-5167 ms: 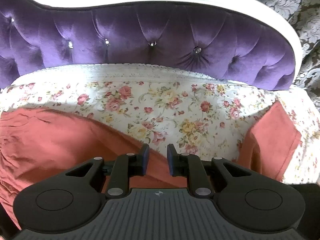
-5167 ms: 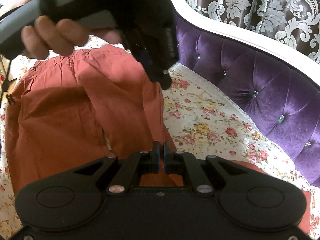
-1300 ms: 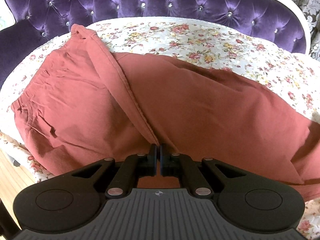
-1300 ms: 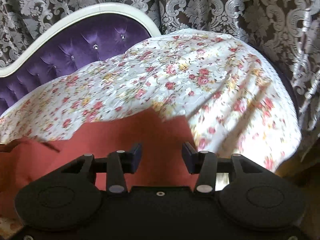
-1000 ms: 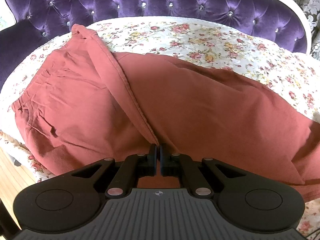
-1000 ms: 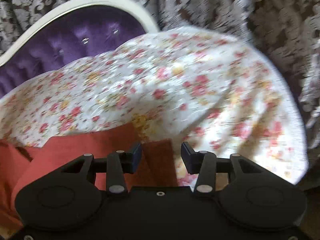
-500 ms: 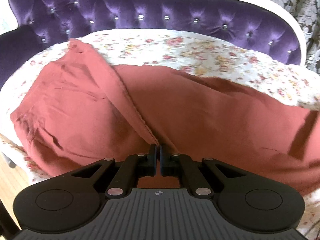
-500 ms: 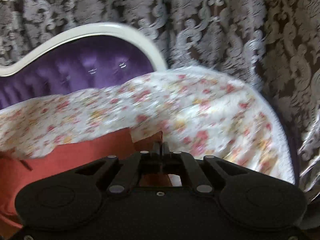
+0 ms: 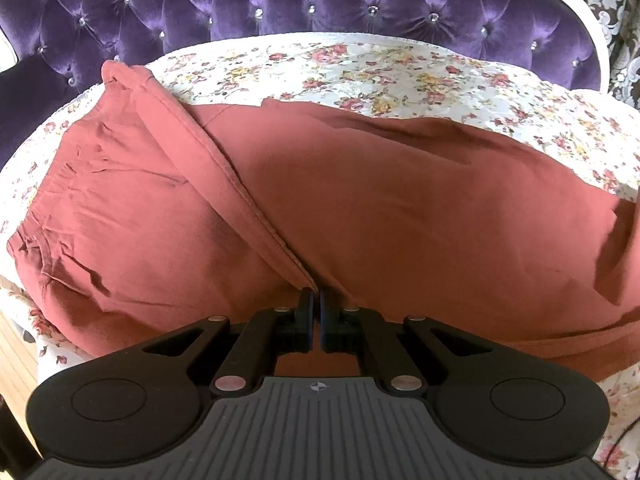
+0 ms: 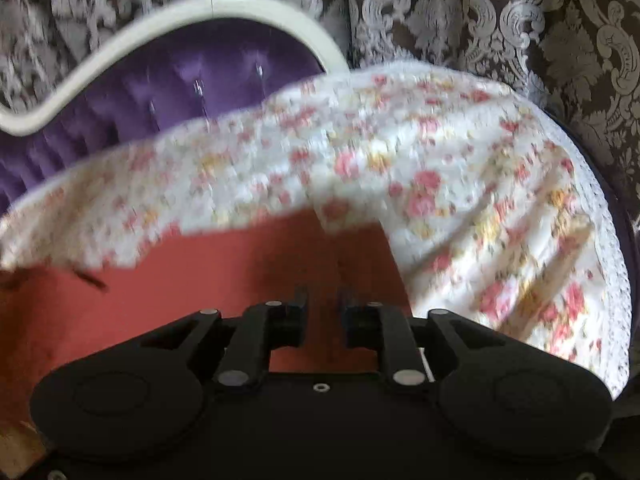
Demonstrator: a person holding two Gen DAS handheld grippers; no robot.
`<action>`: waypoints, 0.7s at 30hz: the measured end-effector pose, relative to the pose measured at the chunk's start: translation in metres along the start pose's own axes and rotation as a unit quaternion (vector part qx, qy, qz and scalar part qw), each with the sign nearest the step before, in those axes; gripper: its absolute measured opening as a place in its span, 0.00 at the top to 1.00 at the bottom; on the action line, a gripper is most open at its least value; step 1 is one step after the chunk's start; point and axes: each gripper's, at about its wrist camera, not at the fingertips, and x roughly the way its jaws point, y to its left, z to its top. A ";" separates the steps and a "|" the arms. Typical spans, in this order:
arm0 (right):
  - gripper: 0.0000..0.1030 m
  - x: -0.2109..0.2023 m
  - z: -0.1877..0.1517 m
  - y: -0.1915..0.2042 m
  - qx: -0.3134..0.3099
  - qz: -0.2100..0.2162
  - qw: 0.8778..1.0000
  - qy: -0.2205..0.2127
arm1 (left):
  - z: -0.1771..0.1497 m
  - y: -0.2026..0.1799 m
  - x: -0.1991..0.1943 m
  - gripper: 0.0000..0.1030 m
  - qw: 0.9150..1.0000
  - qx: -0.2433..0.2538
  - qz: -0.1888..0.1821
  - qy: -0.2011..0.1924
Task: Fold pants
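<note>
Rust-red pants (image 9: 360,200) lie across a floral sheet (image 9: 400,76), waist end at the left and one leg folded over the other along a diagonal seam. My left gripper (image 9: 314,312) is shut on the pants' near edge where that seam ends. In the blurred right wrist view the leg end of the pants (image 10: 240,272) lies under my right gripper (image 10: 323,300), whose fingers stand apart over the cloth and hold nothing.
A purple tufted sofa back (image 9: 320,4) with a white frame (image 10: 240,4) runs behind the sheet. A patterned curtain (image 10: 520,20) hangs behind and to the right. Wooden floor (image 9: 12,360) shows at the lower left.
My right gripper was shut on the leg end half a second ago and has now opened, and its view has shifted. My left gripper stays shut on the pants, with the view slightly lower.
</note>
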 end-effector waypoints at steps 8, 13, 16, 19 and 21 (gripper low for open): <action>0.91 0.004 -0.012 -0.006 0.032 0.032 0.999 0.021 | 0.001 0.002 -0.001 0.97 1.000 -0.006 -0.005 0.001; 0.92 -0.051 -0.022 0.023 -0.033 -0.051 0.997 -0.055 | 0.000 0.002 -0.006 0.97 1.000 -0.005 -0.007 -0.008; 0.93 -0.051 -0.030 0.010 -0.001 -0.081 0.996 -0.024 | -0.001 0.000 -0.006 0.96 1.000 -0.004 -0.018 -0.008; 0.93 -0.023 -0.040 -0.002 0.030 -0.090 0.995 0.044 | -0.002 -0.007 -0.001 0.96 1.000 0.011 -0.012 -0.006; 0.92 -0.017 -0.042 0.006 0.007 -0.103 0.993 0.058 | -0.003 -0.007 -0.002 0.95 1.000 0.016 -0.012 -0.008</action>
